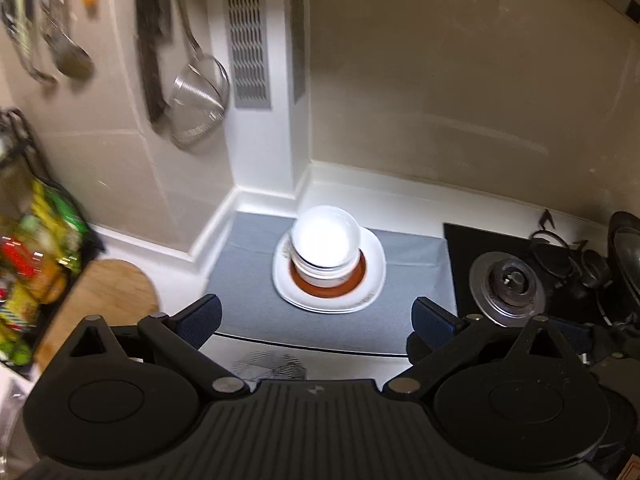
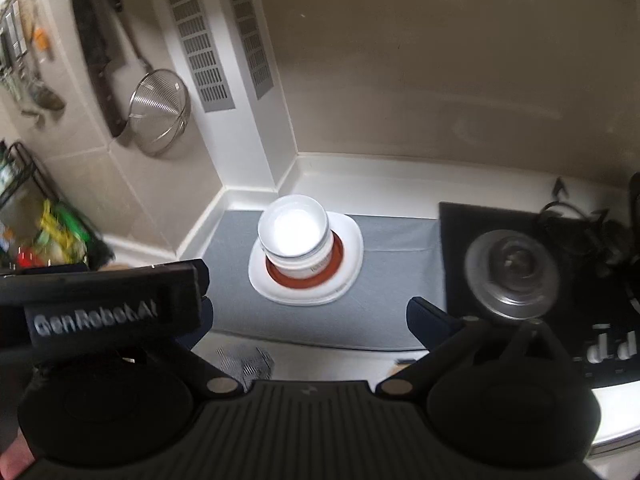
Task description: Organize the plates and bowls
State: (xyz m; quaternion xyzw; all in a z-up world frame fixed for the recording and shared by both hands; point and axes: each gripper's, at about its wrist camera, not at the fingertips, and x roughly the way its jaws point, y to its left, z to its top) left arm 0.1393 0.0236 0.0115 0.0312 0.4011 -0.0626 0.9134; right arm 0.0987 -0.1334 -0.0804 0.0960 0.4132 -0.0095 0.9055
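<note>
A stack of white bowls (image 1: 325,250) sits on a brown plate (image 1: 356,278), which lies on a white square plate (image 1: 370,280) on a grey mat. The same stack shows in the right wrist view: bowls (image 2: 294,236), brown plate (image 2: 338,262), white plate (image 2: 348,240). My left gripper (image 1: 316,316) is open and empty, held back from the stack on the near side. My right gripper (image 2: 308,316) is open and empty too, also short of the stack. The left gripper's body (image 2: 104,304) covers the right gripper's left finger.
The grey mat (image 1: 248,264) lies in a counter corner against white walls. A gas burner (image 1: 508,284) and a dark pan (image 1: 626,252) are to the right. A strainer (image 1: 200,108) and utensils hang on the left wall. A wooden board (image 1: 108,300) and a rack of packets (image 1: 36,248) stand left.
</note>
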